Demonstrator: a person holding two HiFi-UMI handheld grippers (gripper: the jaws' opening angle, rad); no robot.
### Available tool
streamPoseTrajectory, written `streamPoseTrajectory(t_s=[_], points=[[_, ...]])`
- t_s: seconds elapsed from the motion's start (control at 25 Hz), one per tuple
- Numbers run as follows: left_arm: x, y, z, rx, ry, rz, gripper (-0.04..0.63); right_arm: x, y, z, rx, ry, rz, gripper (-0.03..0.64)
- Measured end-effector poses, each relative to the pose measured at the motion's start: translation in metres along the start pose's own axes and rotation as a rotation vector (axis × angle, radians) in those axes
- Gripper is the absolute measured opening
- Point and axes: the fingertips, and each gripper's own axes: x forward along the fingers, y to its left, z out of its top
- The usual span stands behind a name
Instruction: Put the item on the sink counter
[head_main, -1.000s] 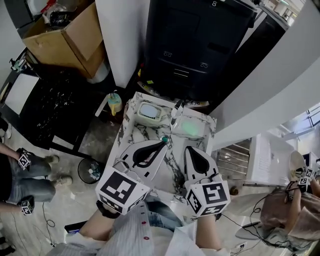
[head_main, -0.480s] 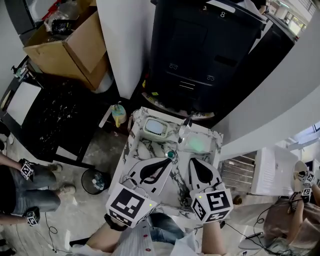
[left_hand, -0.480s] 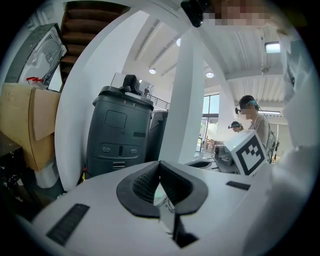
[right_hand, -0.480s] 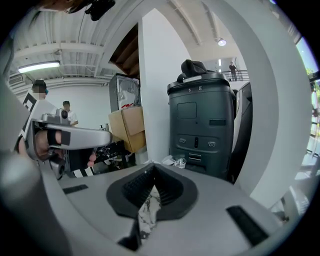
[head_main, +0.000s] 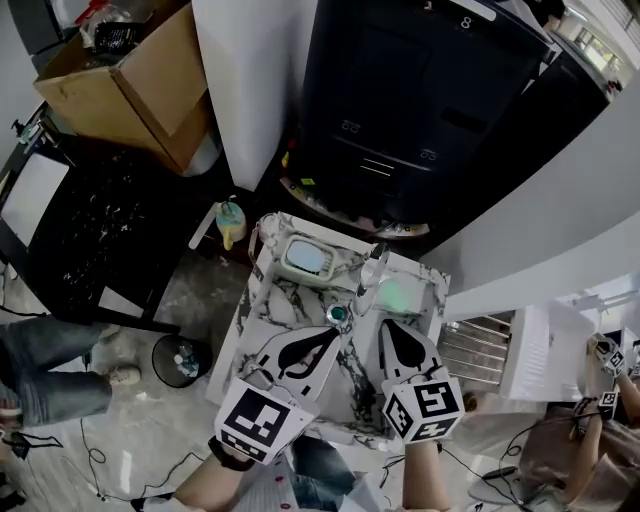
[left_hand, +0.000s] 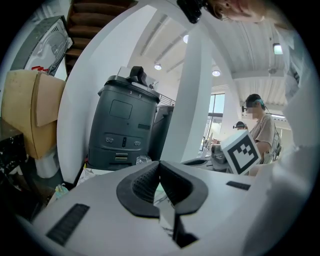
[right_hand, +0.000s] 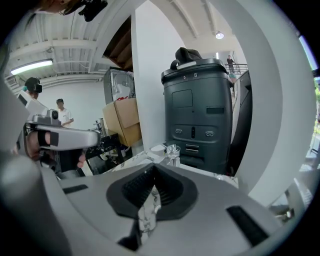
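Observation:
The small marble sink counter (head_main: 285, 300) stands below me, with a green-lit basin (head_main: 400, 296), a shiny faucet (head_main: 371, 268) and a white dish (head_main: 307, 257) at its back. A small round teal item (head_main: 338, 315) sits right at the tip of my left gripper (head_main: 335, 330). I cannot tell whether it is pinched or just lies on the marble. In the left gripper view the left gripper (left_hand: 160, 165) has its pads together with nothing seen between them. My right gripper (head_main: 384, 326) hovers over the counter beside the basin, and in its own view the right gripper (right_hand: 153, 168) is shut and empty.
A tall black machine (head_main: 400, 100) and a white pillar (head_main: 240, 70) rise behind the counter. A cardboard box (head_main: 130, 70) and a black table (head_main: 80, 230) are at the left. A bottle (head_main: 231, 218) and a waste bin (head_main: 180, 358) stand on the floor. A person's leg (head_main: 40, 350) is at the far left.
Both grippers have crept a little forward over the counter, the teal item staying at the left tip. The person at the left has shifted towards the frame's edge.

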Motion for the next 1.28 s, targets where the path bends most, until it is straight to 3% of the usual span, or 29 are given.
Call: streamPoseTrajectory(t_s=[0.52,0.84,1.28], points=[[0.027,0.017,-0.043,-0.053,0.069,0.005,0.015,0.053,-0.053,-0.038,-0.026,0.078,-0.059,0.011],[0.037,0.026,-0.055,-0.045,0.1,0.0,0.015,0.07,-0.069,-0.057,-0.007,0.104,-0.044,0.017],[0.047,0.029,-0.063,-0.046,0.133,-0.012,0.015,0.088,-0.084,-0.078,-0.074,0.195,-0.022,0.162]])
